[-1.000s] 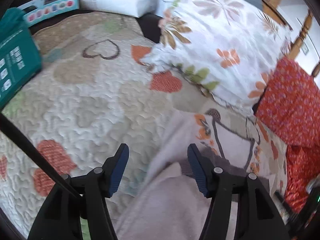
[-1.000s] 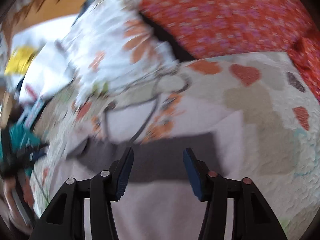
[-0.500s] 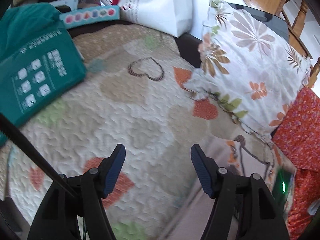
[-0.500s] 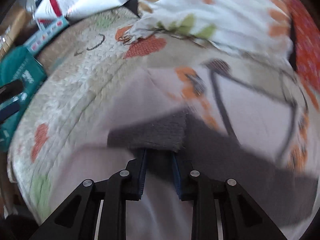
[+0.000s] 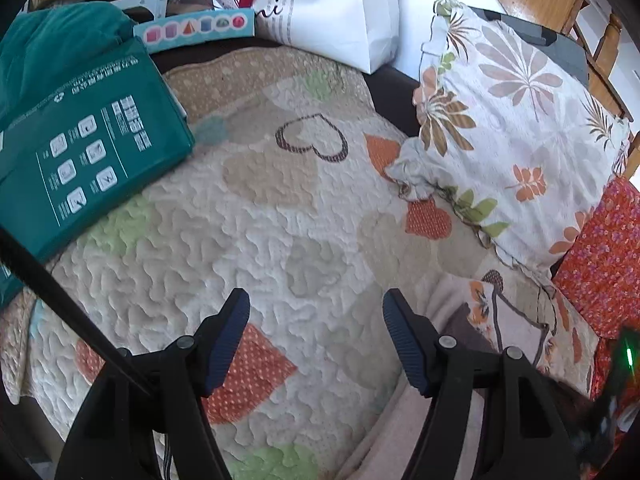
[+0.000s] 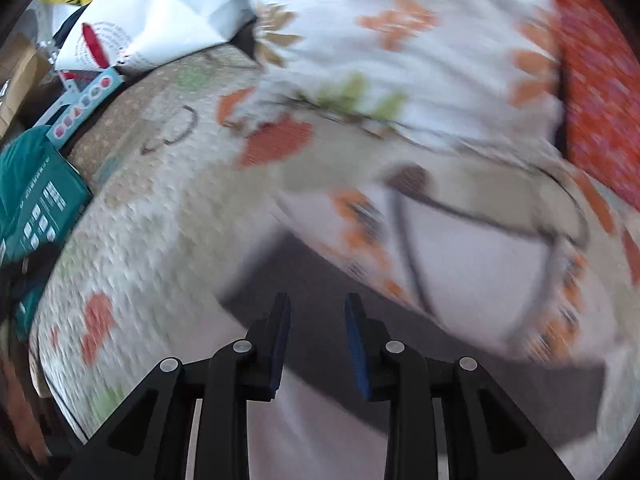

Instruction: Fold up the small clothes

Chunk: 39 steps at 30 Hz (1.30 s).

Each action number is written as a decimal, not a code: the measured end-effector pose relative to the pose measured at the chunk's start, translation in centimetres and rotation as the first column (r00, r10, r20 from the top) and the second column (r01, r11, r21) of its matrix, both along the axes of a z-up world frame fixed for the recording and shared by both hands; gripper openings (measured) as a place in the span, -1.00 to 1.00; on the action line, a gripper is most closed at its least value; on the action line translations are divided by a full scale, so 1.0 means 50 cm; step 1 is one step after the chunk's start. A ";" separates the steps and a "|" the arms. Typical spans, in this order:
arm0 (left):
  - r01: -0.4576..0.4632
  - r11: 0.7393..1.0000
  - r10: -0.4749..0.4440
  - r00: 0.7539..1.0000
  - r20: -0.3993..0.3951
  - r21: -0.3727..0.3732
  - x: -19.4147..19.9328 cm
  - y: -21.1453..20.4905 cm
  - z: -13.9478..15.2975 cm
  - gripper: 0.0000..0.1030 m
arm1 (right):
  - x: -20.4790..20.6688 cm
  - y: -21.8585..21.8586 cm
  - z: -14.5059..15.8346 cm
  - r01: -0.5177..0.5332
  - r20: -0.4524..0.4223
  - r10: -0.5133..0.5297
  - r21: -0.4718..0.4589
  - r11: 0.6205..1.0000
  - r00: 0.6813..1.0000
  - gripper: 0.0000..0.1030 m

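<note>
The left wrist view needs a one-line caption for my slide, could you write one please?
Open left gripper hovers over the heart-patterned quilt, with the pale garment beside it.

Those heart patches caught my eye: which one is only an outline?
The dark-outlined heart on the quilt's far end; the others are filled orange, beige or green.

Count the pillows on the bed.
2. A white leaf-print pillow lies at the head of the quilt; a red flowered pillow sits right beside it. Others may lie out of view.
</note>
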<state>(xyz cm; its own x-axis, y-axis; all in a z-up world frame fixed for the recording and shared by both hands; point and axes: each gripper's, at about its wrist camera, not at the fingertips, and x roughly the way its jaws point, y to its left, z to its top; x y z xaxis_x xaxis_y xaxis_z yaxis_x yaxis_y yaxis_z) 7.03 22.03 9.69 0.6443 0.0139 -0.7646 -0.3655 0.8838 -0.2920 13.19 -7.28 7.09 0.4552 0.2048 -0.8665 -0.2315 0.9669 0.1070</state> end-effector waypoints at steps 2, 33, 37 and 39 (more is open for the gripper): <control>0.006 1.000 -0.006 1.000 -0.016 0.008 -0.003 -0.008 -0.006 0.32 | -0.049 -0.064 -0.002 0.033 -0.025 -0.033 0.005 0.999 0.999 -0.37; 0.190 0.978 -0.180 0.977 -0.111 0.085 -0.056 -0.172 -0.081 0.35 | -0.332 -0.468 -0.031 0.607 -0.066 -0.622 -0.161 0.779 0.780 -0.30; 0.141 0.990 -0.139 0.985 -0.102 0.009 -0.039 -0.162 -0.085 0.35 | -0.423 -0.421 0.020 0.656 0.054 -0.654 -0.087 0.750 0.755 -0.21; 0.116 0.993 -0.116 0.989 -0.092 -0.011 -0.034 -0.158 -0.084 0.35 | -0.455 -0.389 0.020 0.685 0.079 -0.680 -0.064 0.726 0.729 -0.05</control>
<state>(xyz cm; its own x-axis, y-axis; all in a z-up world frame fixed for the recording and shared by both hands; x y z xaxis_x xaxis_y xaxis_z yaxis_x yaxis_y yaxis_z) 5.33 14.14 5.50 0.5678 -0.0616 -0.8209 -0.2862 0.9202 -0.2670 -9.54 -26.74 8.11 0.4836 -0.2485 -0.8393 0.4920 0.8702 0.0258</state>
